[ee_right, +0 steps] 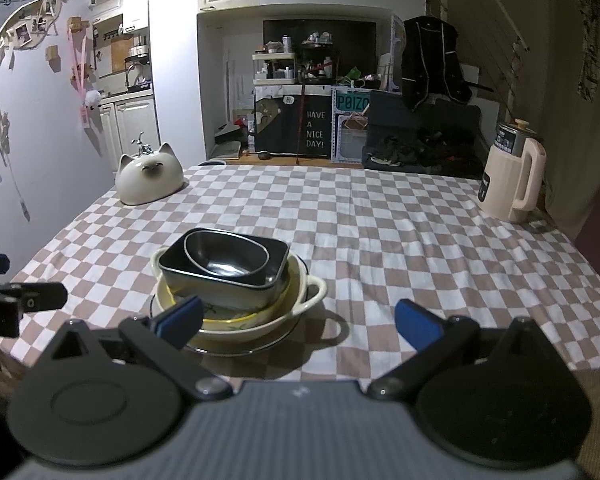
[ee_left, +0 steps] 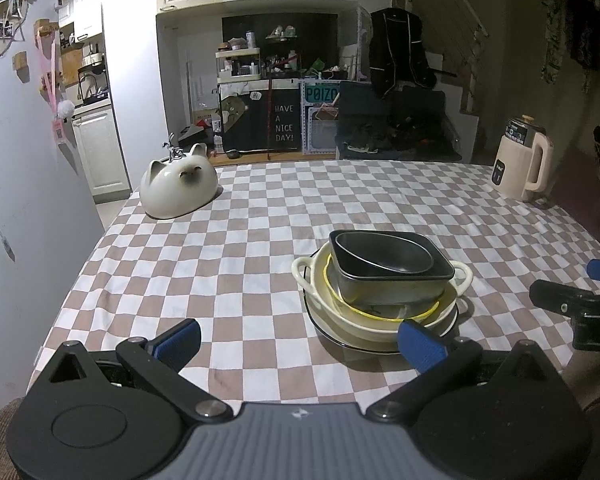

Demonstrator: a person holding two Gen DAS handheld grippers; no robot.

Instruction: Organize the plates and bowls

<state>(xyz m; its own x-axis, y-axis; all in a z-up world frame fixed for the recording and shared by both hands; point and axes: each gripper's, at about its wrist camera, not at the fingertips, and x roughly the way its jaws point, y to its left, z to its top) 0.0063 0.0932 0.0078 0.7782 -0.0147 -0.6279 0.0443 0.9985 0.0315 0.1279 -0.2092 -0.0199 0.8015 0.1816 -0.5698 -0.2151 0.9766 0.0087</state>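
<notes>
A stack of dishes stands on the checked tablecloth: a dark rounded bowl (ee_left: 384, 254) inside a dark rectangular dish (ee_left: 396, 284), inside a yellow-rimmed bowl (ee_left: 380, 312), in a cream two-handled bowl (ee_left: 304, 274) on a dark-rimmed plate (ee_left: 340, 338). The same stack shows in the right wrist view (ee_right: 228, 276). A cat-shaped white bowl (ee_left: 179, 186) lies upside down at the far left. My left gripper (ee_left: 300, 344) is open and empty, just left of and before the stack. My right gripper (ee_right: 300, 320) is open and empty, just right of it.
A cream kettle (ee_left: 522, 166) stands at the table's far right corner, also in the right wrist view (ee_right: 512, 176). The checked cloth (ee_left: 240, 248) covers the table. A purple wall lies to the left, and shelves and a dark sofa lie beyond the far edge.
</notes>
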